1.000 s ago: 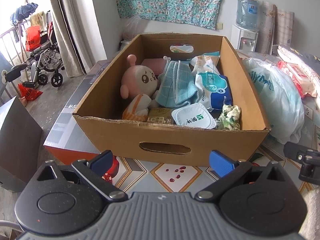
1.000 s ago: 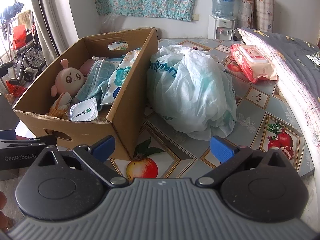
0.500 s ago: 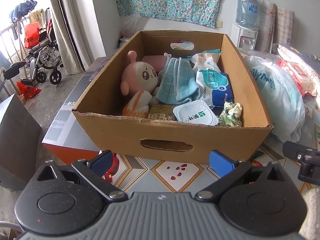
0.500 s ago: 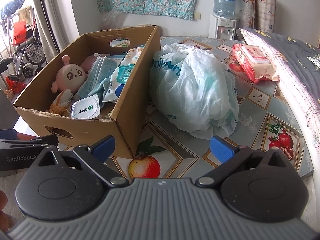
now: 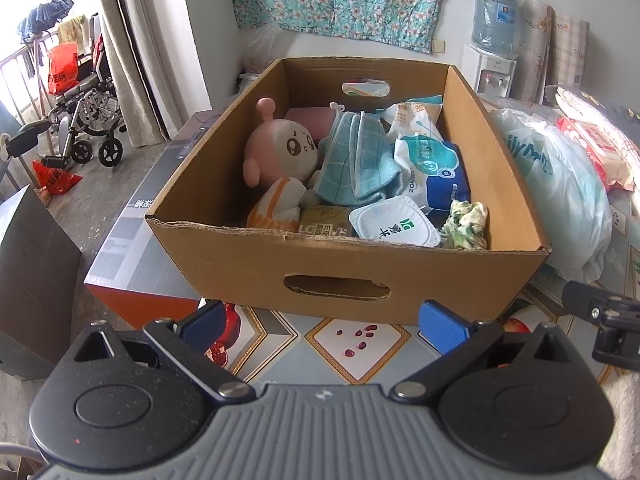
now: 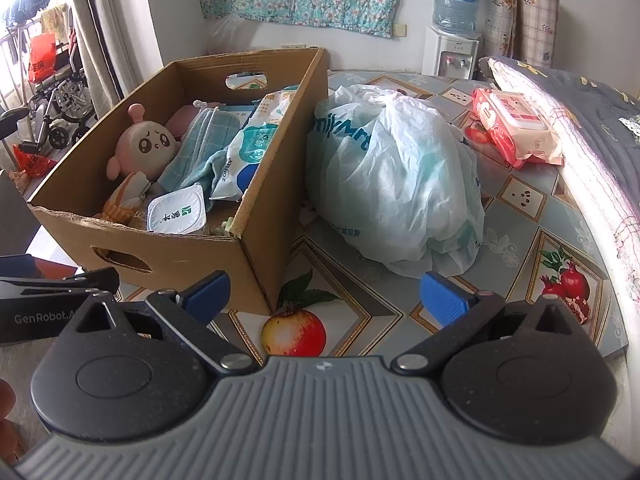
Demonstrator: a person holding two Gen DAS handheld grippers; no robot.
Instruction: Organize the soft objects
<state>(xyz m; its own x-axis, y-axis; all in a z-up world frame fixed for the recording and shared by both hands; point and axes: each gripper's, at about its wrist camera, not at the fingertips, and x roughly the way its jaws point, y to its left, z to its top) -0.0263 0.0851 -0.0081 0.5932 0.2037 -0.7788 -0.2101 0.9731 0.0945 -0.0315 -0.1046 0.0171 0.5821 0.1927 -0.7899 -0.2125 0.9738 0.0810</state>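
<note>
A corrugated cardboard box point(image 5: 344, 268), open-topped with an oval hand slot cut in each short wall, sits on a glossy surface point(image 6: 516, 236) printed with diamonds, apples and pomegranates. Inside the box, at 10 o'clock, lies a pink plush doll point(image 5: 282, 152) with a round embroidered face. Just beside it, toward the middle, is a folded teal towel point(image 5: 356, 164) with a grid weave. At 2 o'clock, a soft white-and-blue pack point(image 5: 434, 170) reads "ZONSEN" along its edge. At 6 o'clock, against the near wall, a white foil-lidded tub point(image 5: 394, 226) carries green Chinese print, and a crumpled green floral cloth point(image 5: 466, 226) lies at its 3 o'clock.

Outside the box, at its 3 o'clock and touching its long wall, slumps a crinkled pale plastic bag point(image 6: 400, 188) with partial teal lettering. At the bag's 2 o'clock lies a red-and-white wipes pack point(image 6: 516, 128) with a hard flip lid.

The left hand-held gripper point(image 5: 324, 324) hangs before the box's near wall, blue ribbed pads spread wide and empty. The right hand-held gripper point(image 6: 324, 294) is likewise agape, holding nothing, over the printed apple at the box's near corner. "GenRobot.AI" shows on the left unit's black body in the right view.
</note>
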